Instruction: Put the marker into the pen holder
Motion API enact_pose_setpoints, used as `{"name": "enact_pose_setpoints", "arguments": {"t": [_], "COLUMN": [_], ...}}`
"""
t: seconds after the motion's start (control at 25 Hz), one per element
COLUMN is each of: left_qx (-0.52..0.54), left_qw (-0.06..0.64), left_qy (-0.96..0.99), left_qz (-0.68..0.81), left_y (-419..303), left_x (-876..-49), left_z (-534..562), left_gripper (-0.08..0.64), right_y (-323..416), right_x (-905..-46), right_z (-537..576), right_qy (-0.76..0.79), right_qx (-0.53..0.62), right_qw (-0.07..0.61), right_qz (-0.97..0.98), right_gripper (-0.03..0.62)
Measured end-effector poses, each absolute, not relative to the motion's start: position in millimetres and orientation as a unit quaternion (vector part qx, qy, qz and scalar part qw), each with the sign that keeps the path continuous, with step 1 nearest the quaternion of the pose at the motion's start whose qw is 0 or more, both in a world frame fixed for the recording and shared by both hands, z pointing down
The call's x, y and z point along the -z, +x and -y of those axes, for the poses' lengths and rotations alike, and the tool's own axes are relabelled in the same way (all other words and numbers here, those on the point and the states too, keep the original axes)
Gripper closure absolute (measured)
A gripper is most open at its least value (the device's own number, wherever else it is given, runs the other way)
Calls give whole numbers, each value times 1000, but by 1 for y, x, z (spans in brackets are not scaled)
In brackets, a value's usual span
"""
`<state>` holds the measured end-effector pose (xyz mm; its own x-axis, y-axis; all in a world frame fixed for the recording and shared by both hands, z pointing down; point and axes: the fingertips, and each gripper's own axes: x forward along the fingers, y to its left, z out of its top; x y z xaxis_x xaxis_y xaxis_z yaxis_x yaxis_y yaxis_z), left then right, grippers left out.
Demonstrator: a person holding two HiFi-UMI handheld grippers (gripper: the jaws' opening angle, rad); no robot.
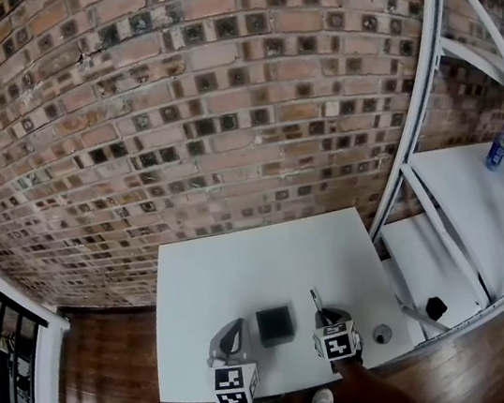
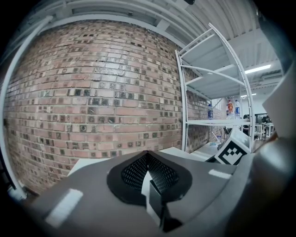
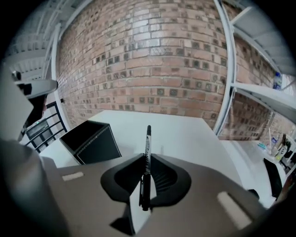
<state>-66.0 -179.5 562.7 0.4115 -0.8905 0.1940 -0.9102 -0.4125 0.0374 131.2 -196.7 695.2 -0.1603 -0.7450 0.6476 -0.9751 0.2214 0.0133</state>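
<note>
White table [image 1: 261, 261], marker [image 3: 148, 139] in right gripper [image 3: 147, 159]

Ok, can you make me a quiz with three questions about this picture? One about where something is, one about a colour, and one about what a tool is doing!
1. Where is the pen holder?
A. On the shelf
B. On the table, between the left tool and the right tool
C. On the floor

2. What colour is the pen holder?
A. Red
B. Yellow
C. Black

3. What is the right tool doing?
A. Shut on the marker
B. Open, holding nothing
C. Shut on a bottle

Answers:
1 B: the head view shows it standing on the white table with one tool on each side.
2 C: its walls look black in the head view and the right gripper view.
3 A: the right gripper view shows the marker pinched between the jaws.
</note>
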Motion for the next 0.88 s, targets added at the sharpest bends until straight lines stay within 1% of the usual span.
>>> {"name": "enact_pose_setpoints", "arguments": {"t": [0.28, 0.52, 0.68, 0.88], "left_qx": [-67, -62, -60, -61], "left_qw": [64, 58, 56, 50], "left_qy": [837, 837, 837, 837], "left_qz": [539, 541, 540, 541], "left_y": [-70, -74, -78, -85], "left_x": [-558, -555, -552, -548], "left_z": [180, 183, 188, 195], "left_gripper": [546, 546, 546, 546], "right_y": [103, 79, 64, 44], "right_x": [-622, -577, -566, -565], "right_z": [202, 208, 211, 213], "right_qy": [607, 610, 607, 597], "right_qx": [-143, -94, -77, -66], "right_qw": [190, 129, 108, 104], "right_qz": [758, 776, 783, 792], "right_gripper": [548, 548, 548, 548]}}
